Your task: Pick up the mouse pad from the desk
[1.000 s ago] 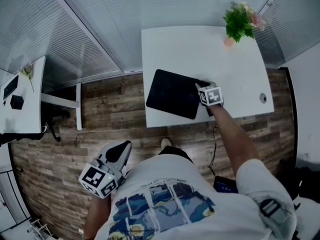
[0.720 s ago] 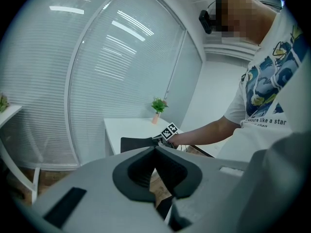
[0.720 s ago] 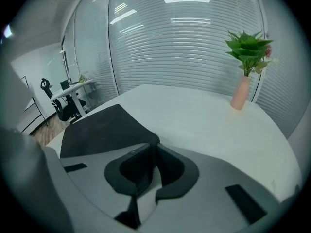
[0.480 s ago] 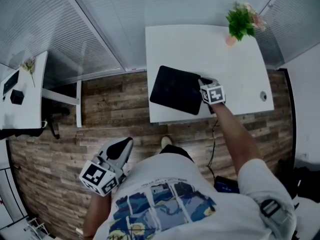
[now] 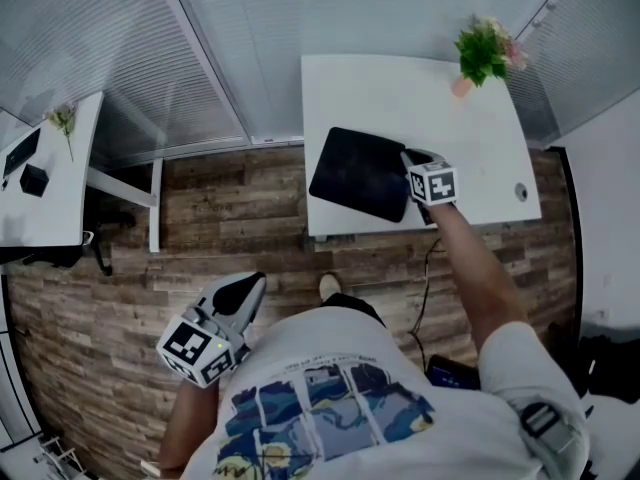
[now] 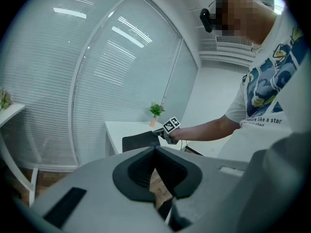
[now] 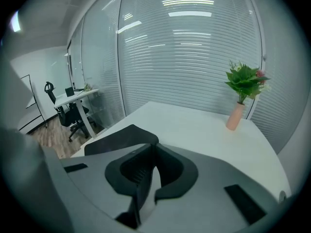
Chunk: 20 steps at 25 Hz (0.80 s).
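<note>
A black mouse pad (image 5: 362, 173) lies at the front left of the white desk (image 5: 400, 98). My right gripper (image 5: 410, 158) is shut on the pad's right edge. In the right gripper view the pad (image 7: 119, 139) runs out to the left from between the jaws of that gripper (image 7: 154, 147), lifted off the desk there. My left gripper (image 5: 250, 286) hangs low over the wooden floor, away from the desk, and its jaws (image 6: 155, 148) meet at the tips with nothing between them. From the left gripper view I see the pad (image 6: 138, 141) and the right gripper (image 6: 159, 132) in the distance.
A potted plant (image 5: 483, 53) in a pink vase stands at the desk's far right corner. The desk has a round cable hole (image 5: 520, 193) near its right edge. A second desk (image 5: 40, 198) with dark items is at the far left. Glass walls with blinds run behind.
The right gripper has shut on the pad's right edge and risen, lifting that edge off the desk. The left gripper has drifted a little over the floor.
</note>
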Each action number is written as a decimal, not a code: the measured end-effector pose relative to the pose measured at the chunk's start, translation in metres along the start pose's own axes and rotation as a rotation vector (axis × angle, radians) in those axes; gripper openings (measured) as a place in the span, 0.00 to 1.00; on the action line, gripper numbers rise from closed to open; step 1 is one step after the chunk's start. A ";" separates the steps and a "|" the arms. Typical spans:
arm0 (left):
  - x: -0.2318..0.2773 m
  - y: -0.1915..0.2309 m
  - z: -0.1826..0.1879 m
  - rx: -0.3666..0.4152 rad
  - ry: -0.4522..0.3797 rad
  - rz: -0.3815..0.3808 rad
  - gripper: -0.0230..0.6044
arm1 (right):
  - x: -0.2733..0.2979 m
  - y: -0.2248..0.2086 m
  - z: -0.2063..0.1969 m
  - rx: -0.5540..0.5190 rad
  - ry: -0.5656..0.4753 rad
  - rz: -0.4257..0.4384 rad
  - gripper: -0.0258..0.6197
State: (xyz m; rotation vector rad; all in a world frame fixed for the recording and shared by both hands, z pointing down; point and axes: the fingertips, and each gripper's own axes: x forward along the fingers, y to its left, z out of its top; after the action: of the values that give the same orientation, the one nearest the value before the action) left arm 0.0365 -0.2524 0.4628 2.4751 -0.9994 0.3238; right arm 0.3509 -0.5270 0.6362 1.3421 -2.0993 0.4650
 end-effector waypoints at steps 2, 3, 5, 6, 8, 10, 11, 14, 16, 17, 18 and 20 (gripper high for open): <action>-0.008 0.000 -0.002 0.001 -0.006 -0.007 0.04 | -0.008 0.008 0.008 -0.006 -0.012 0.001 0.08; -0.013 0.000 -0.003 0.001 -0.010 -0.011 0.04 | -0.013 0.012 0.012 -0.010 -0.016 0.000 0.08; -0.021 0.000 -0.005 0.002 -0.015 -0.021 0.04 | -0.022 0.022 0.020 -0.019 -0.027 -0.003 0.08; -0.025 0.001 -0.006 0.002 -0.017 -0.026 0.04 | -0.027 0.027 0.025 -0.024 -0.033 -0.005 0.08; -0.035 0.002 -0.009 0.002 -0.024 -0.036 0.04 | -0.035 0.038 0.035 -0.030 -0.048 -0.006 0.08; -0.046 0.003 -0.012 0.001 -0.030 -0.047 0.04 | -0.044 0.048 0.044 -0.028 -0.056 -0.006 0.08; -0.050 0.003 -0.014 0.001 -0.033 -0.052 0.04 | -0.048 0.052 0.047 -0.026 -0.059 -0.007 0.08; -0.065 0.003 -0.018 0.001 -0.043 -0.066 0.04 | -0.064 0.064 0.064 -0.027 -0.081 -0.011 0.08; -0.076 0.004 -0.022 -0.001 -0.051 -0.072 0.04 | -0.075 0.073 0.077 -0.031 -0.102 -0.013 0.08; -0.081 0.004 -0.024 -0.001 -0.054 -0.076 0.04 | -0.079 0.077 0.081 -0.031 -0.109 -0.015 0.08; -0.086 0.004 -0.026 -0.001 -0.058 -0.079 0.04 | -0.083 0.080 0.084 -0.031 -0.113 -0.015 0.08; -0.095 0.004 -0.030 -0.001 -0.066 -0.085 0.04 | -0.092 0.086 0.093 -0.035 -0.125 -0.020 0.08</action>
State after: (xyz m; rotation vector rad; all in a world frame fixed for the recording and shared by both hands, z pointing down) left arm -0.0350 -0.1835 0.4542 2.5332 -0.9167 0.2159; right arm 0.2740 -0.4799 0.5079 1.4029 -2.1824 0.3425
